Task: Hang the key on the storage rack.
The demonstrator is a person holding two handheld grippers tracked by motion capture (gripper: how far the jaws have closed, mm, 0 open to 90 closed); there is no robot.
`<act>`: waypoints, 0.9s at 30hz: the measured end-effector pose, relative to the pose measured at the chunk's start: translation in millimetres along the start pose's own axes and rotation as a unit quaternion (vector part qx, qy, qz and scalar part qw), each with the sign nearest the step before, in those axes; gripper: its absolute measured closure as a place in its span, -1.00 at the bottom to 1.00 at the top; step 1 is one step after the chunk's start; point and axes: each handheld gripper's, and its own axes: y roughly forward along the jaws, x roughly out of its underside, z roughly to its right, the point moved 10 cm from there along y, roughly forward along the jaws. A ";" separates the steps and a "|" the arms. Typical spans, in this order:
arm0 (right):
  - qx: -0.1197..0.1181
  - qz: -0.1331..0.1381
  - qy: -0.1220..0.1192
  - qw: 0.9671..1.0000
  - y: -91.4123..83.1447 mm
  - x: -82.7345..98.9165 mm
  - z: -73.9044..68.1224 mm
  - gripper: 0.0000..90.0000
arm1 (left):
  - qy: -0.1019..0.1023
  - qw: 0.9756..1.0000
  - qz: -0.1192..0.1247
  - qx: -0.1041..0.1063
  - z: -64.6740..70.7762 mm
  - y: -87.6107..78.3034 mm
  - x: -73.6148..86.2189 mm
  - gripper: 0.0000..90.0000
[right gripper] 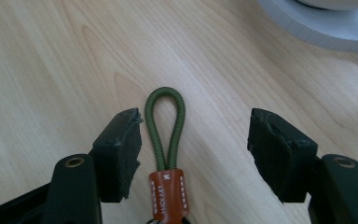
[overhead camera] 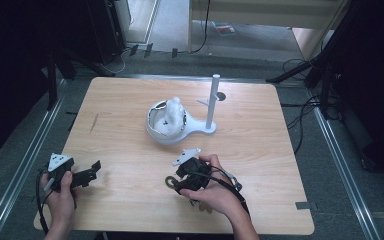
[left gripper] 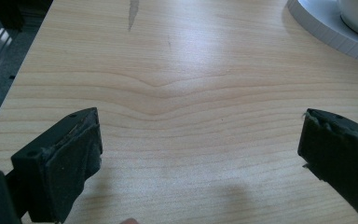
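A green cord loop with brown leather tab [right gripper: 165, 140] is straddled by the unclenched right gripper [right gripper: 193, 144]; closing is called for next.

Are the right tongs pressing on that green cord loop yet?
Apart. The right gripper view shows the green cord loop lying between the open right tongs, with bare table showing between the cord and each pad.

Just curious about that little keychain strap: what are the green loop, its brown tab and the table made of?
The green cord loop looks like braided fabric, matte and ribbed. The brown tab seems stitched leather with a slight sheen. The table shows pale wood grain, possibly laminate.
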 end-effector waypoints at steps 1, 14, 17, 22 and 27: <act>-0.006 -0.003 -0.004 1.000 -0.3 0.9 -2.7 -0.19 | 0.000 1.000 0.000 0.000 -0.1 0.0 0.0 -0.99; -0.031 -0.055 -0.029 0.998 1.0 17.6 -14.4 -0.03 | 0.000 1.000 0.000 0.000 -0.2 0.0 0.0 -0.99; -0.038 -0.077 -0.034 0.996 1.7 24.4 -17.9 0.04 | 0.000 1.000 0.000 0.000 -0.1 0.0 0.0 -0.99; -0.044 -0.107 -0.044 0.992 5.7 34.2 -21.5 0.12 | 0.001 1.000 0.000 0.000 -0.1 -0.1 0.1 -0.99; -0.045 -0.126 -0.052 0.990 10.3 41.7 -21.7 0.16 | 0.000 1.000 0.000 0.000 0.0 -0.1 0.0 -0.99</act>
